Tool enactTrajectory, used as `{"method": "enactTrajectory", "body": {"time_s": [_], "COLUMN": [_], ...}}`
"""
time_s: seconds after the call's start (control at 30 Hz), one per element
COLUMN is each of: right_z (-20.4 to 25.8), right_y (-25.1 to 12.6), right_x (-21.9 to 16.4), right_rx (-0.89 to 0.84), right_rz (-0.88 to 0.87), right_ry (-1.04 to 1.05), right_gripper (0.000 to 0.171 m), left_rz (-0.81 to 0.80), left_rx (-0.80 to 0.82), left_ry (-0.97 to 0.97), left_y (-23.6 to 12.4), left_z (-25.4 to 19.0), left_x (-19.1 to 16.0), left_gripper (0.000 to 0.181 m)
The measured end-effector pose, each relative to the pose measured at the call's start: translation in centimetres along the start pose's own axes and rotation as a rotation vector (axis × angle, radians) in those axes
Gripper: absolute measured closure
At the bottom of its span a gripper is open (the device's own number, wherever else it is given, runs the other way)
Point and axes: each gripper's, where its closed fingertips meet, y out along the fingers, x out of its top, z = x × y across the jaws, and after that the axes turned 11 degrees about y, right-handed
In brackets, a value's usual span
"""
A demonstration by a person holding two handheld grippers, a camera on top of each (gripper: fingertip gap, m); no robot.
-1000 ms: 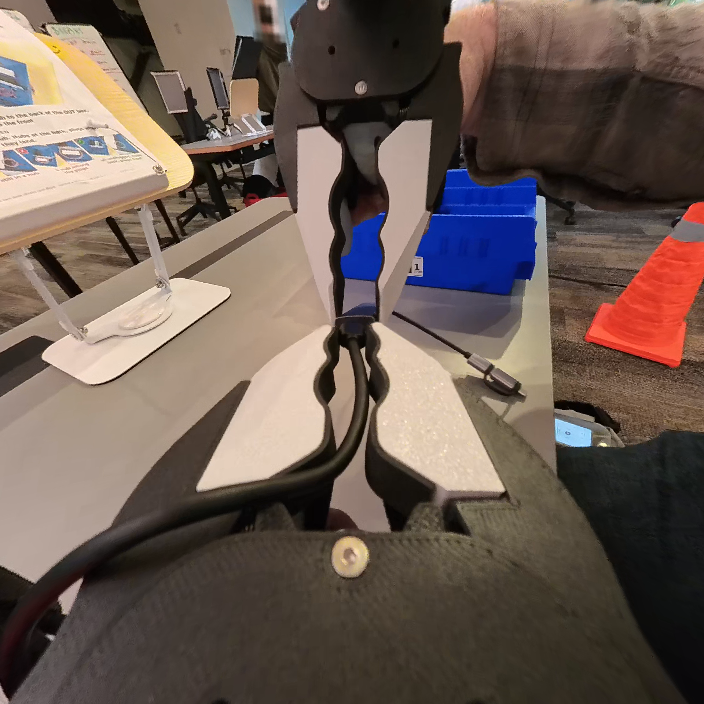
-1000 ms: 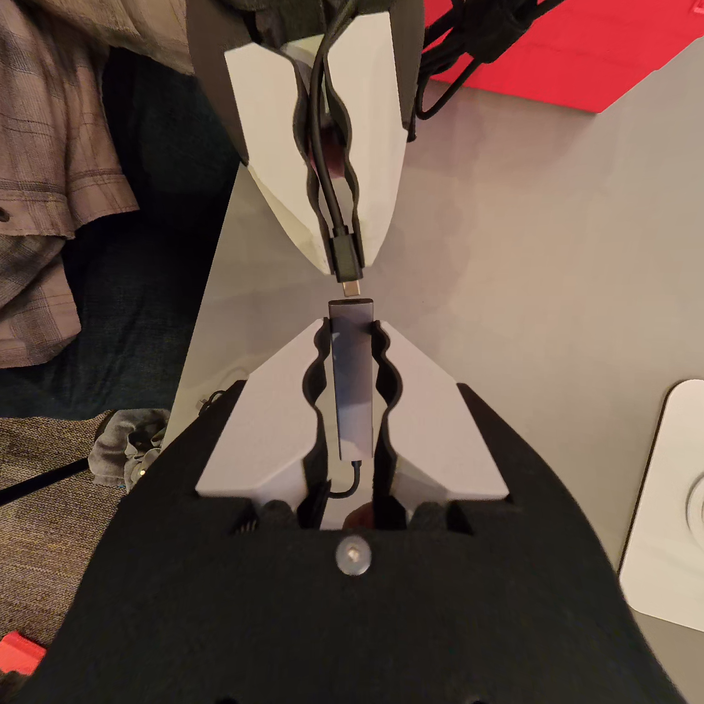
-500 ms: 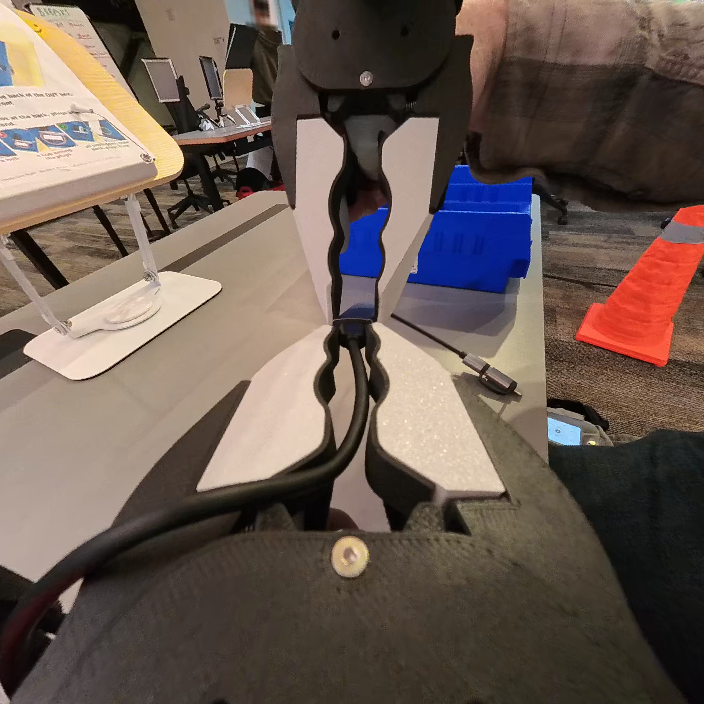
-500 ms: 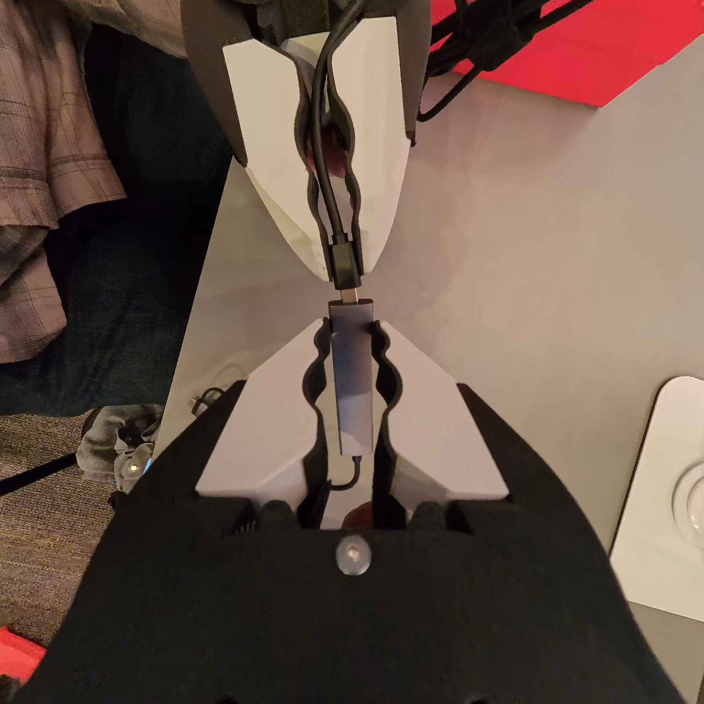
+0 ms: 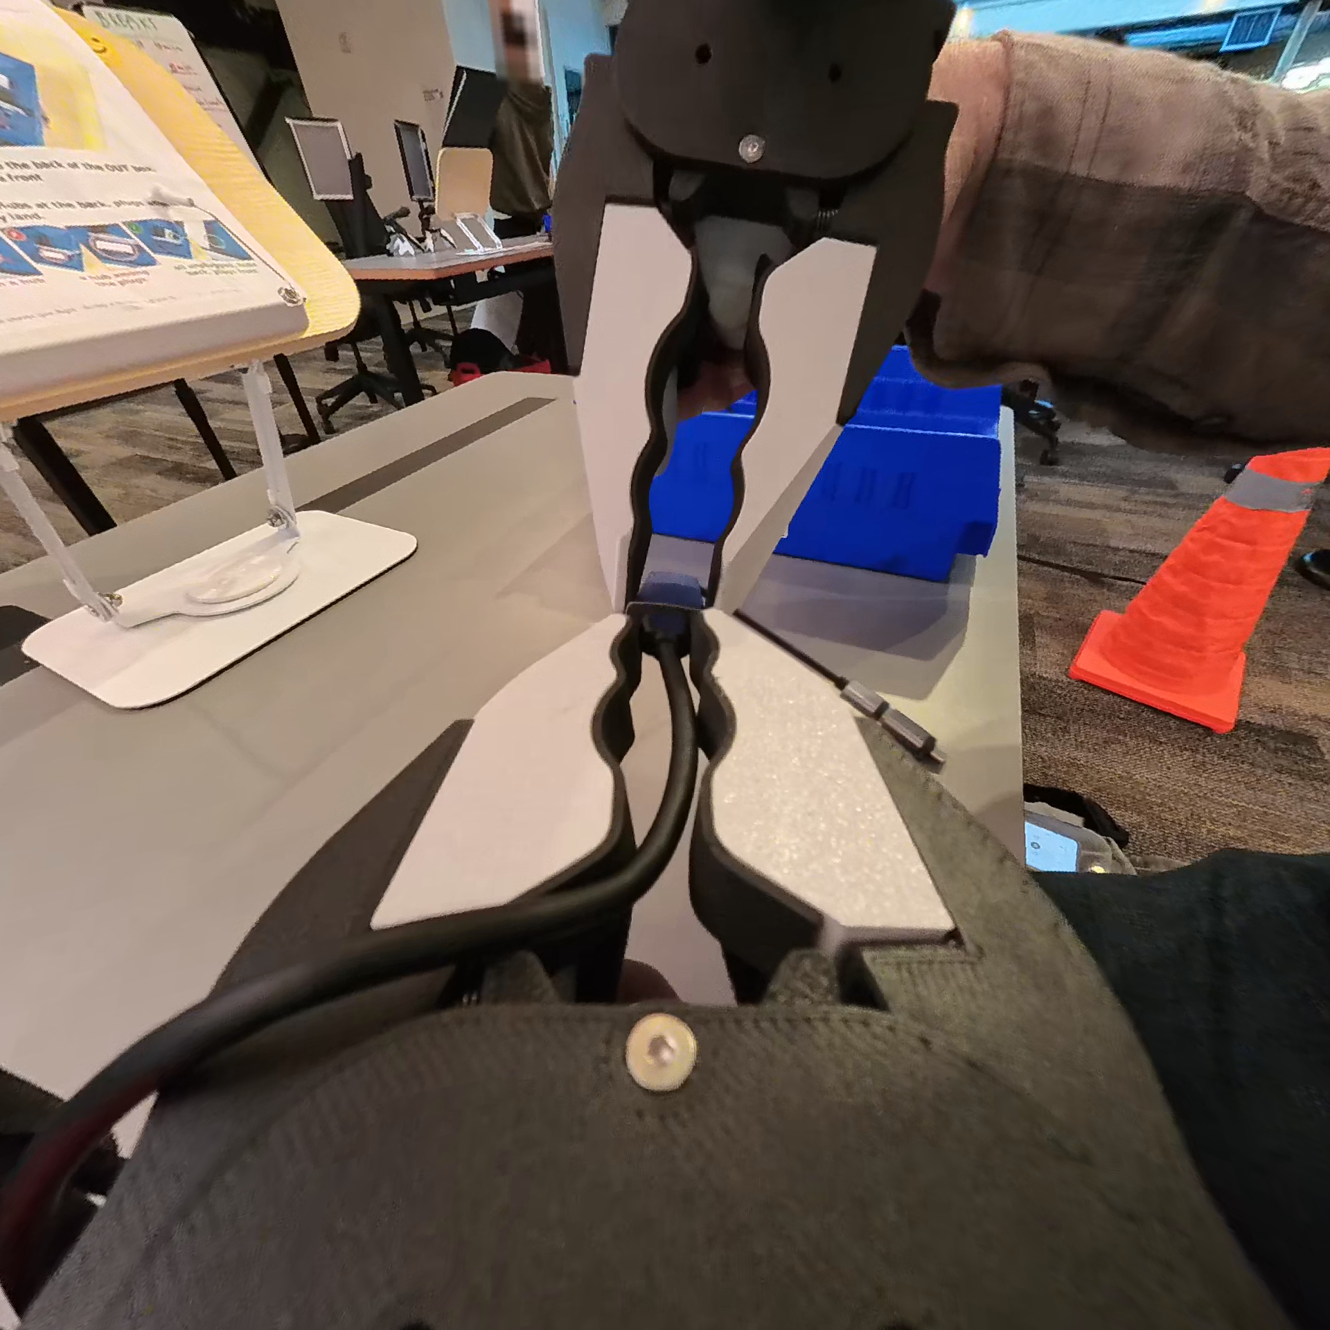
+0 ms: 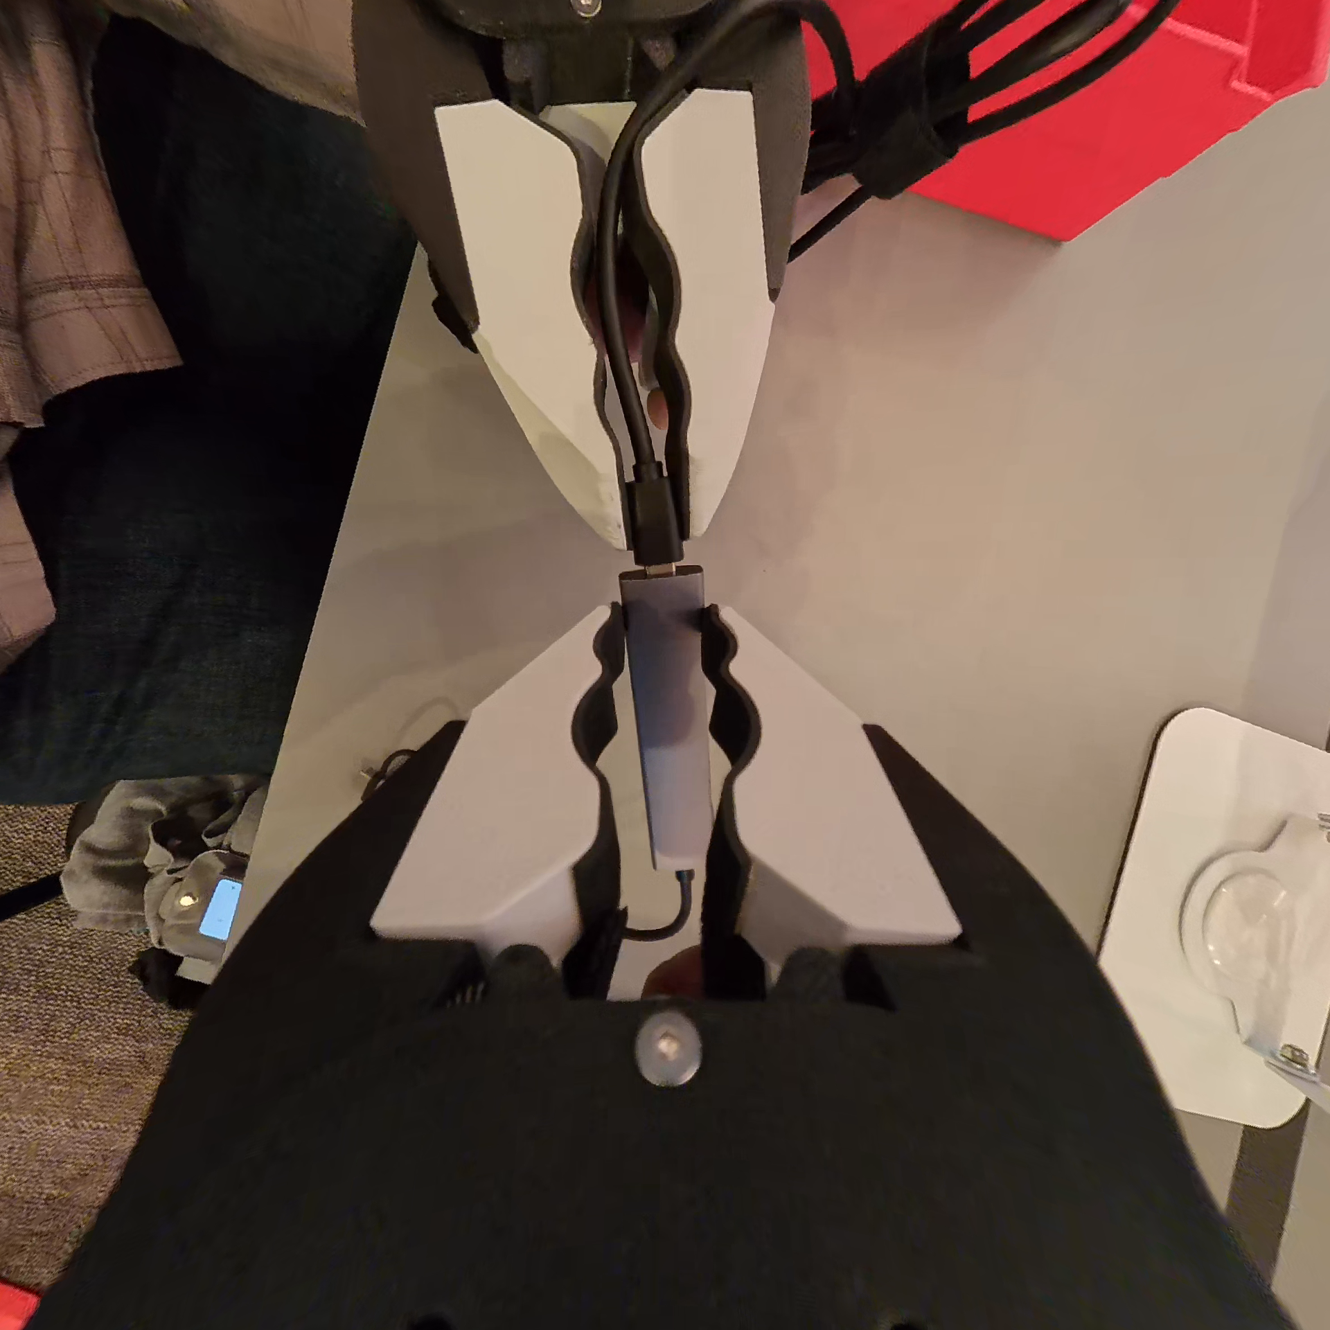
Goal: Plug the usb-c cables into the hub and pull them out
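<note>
Now the plugging-in step looks underway above the grey table point(image 6: 935, 504). The right gripper point(image 6: 661, 612) is clamped on the slim hub point(image 6: 666, 705), whose long axis runs along its fingers, port end pointing forward. Opposite, the left gripper point(image 5: 666, 626) pinches the usb-c cable point(image 5: 673, 756); its plug point(image 6: 653, 525) meets the port, seemingly part-seated. Next calls for a straight push along that axis.

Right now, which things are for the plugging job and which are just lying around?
For the job:
- cable, pinched in the left gripper
- hub, pinched in the right gripper; the plug is at its end port

Lying about:
- blue bins
- orange cone
- white stand
- red box
- loose plug on the table
</note>
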Motion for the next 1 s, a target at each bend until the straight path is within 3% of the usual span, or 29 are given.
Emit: {"method": "enactTrajectory", "body": {"time_s": [0.8, 0.9, 1.0], "right_z": [-0.2, -0.4, -0.4], "right_y": [-1.4, -2.2, -2.9], "right_x": [1.4, 1.5, 1.2], "right_rx": [-0.086, -0.109, -0.125], "right_rz": [-0.037, -0.051, -0.053], "right_ry": [-0.02, -0.011, -0.007], "right_gripper": [0.152, 0.153, 0.152], "left_rz": [-0.055, -0.055, -0.052], "left_rx": [0.035, 0.089, 0.102], "left_ry": [0.029, 0.013, 0.021], "left_y": [-0.6, -0.4, 0.0], "left_z": [0.6, 1.2, 0.8], "left_x": [1.7, 2.3, 3.1], "left_gripper": [0.168, 0.142, 0.127]}}
